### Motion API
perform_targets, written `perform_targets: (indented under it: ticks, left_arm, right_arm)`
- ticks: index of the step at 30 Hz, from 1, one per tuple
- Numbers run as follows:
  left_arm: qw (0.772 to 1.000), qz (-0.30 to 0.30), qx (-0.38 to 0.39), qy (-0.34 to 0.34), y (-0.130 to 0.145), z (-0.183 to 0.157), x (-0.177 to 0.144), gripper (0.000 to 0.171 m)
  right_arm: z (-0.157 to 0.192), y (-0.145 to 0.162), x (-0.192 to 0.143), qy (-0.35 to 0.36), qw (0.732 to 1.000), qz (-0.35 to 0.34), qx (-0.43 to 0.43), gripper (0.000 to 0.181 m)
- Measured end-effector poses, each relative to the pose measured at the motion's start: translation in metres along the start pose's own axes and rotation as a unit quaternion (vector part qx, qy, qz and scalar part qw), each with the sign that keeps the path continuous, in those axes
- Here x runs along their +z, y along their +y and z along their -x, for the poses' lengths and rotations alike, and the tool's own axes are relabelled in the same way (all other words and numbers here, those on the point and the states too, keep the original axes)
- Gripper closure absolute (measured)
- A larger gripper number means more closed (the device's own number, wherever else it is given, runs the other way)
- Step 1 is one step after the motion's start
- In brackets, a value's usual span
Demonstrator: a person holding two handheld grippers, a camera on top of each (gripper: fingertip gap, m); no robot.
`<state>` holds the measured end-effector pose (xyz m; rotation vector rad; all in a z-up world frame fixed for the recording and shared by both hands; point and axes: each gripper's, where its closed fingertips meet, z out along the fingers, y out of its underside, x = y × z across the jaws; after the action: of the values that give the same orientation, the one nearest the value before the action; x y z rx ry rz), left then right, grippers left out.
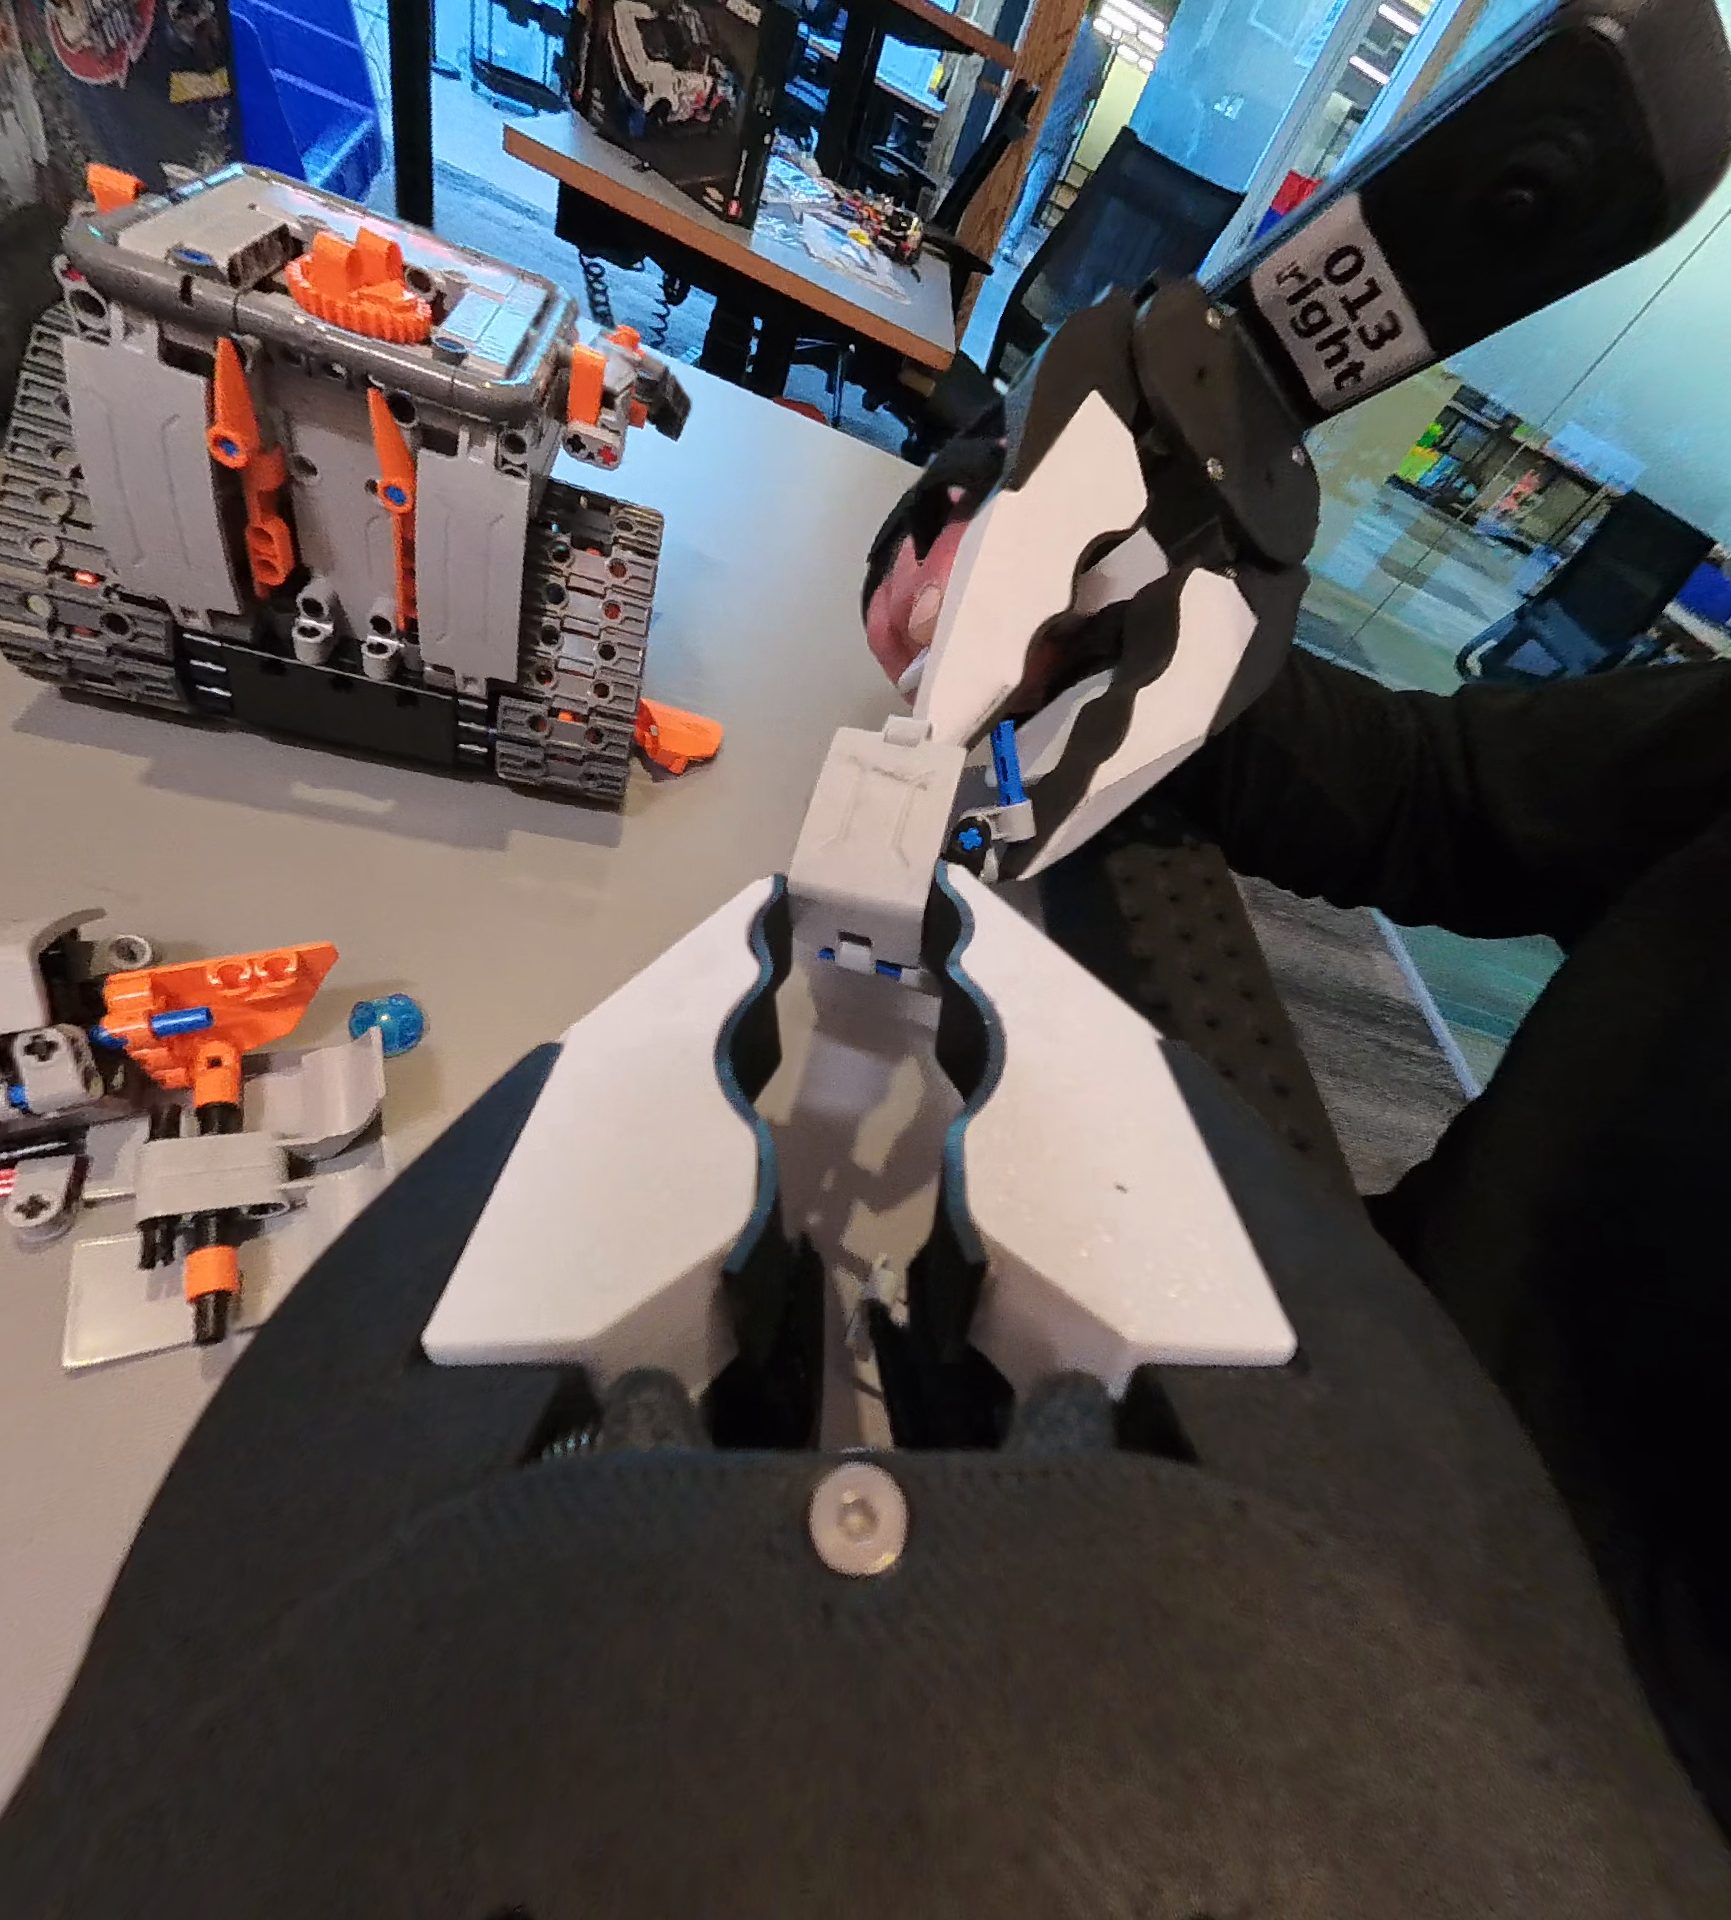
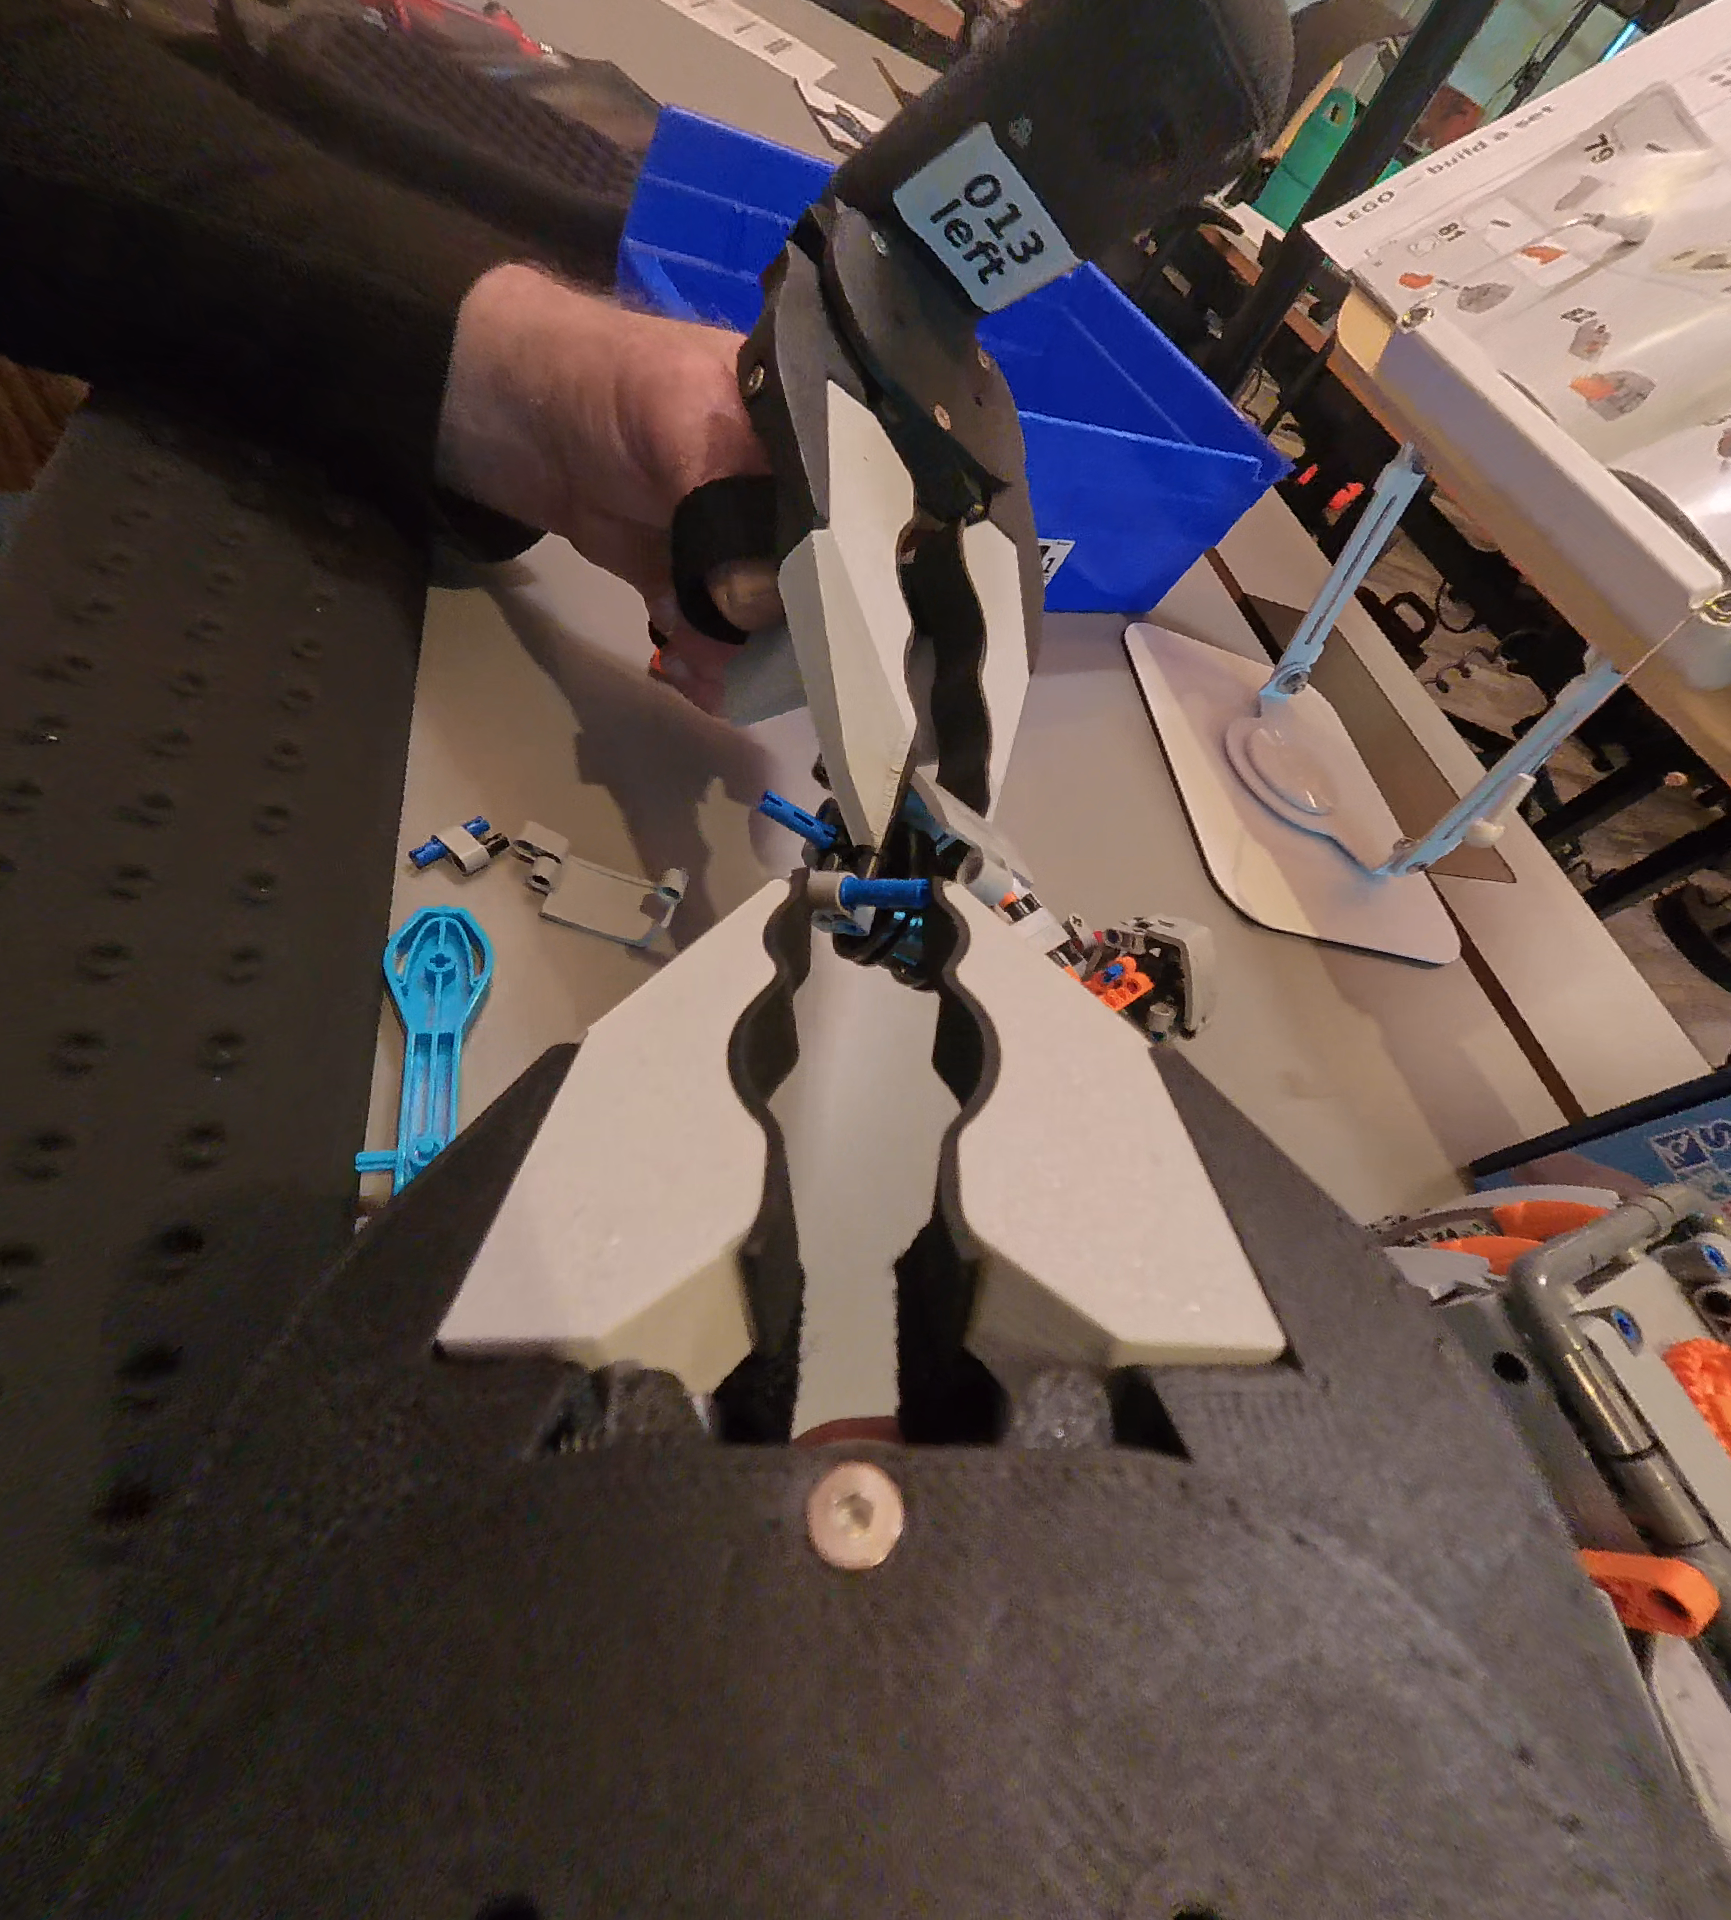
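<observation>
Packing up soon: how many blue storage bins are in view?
1 for sure: a blue bin on the table behind the left gripper. Another blue shape at the left wrist view's top edge may be the same bin.

Matt plastic tongs [image 1: 861, 914]; smooth grey panel [image 1: 876, 821]; matt tabletop [image 1: 425, 862].

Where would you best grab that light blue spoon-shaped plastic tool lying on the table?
Probably by its long straight handle, coming from above. The light blue tool lies flat on the grey table, so its thin shaft offers two parallel edges the fingers can close across. The wide openwork head looks harder to pinch.
</observation>
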<state>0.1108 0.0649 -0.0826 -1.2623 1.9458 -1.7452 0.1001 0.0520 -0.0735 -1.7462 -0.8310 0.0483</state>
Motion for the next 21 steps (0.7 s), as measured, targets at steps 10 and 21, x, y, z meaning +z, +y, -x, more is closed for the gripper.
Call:
perform_targets:
  ticks: [10,21]
  left_arm:
    - [0.999,0.025,0.025,-0.013,0.007,0.003,0.004,0.148]
    - [0.997,-0.064,0.044,-0.021,-0.022,0.000,-0.007,0.148]
  right_arm:
    - [0.002,0.001,0.001,-0.027,0.999,-0.011,0.036,0.162]
    - [-0.027,-0.002,-0.006,-0.028,0.976,-0.070,0.203,0.135]
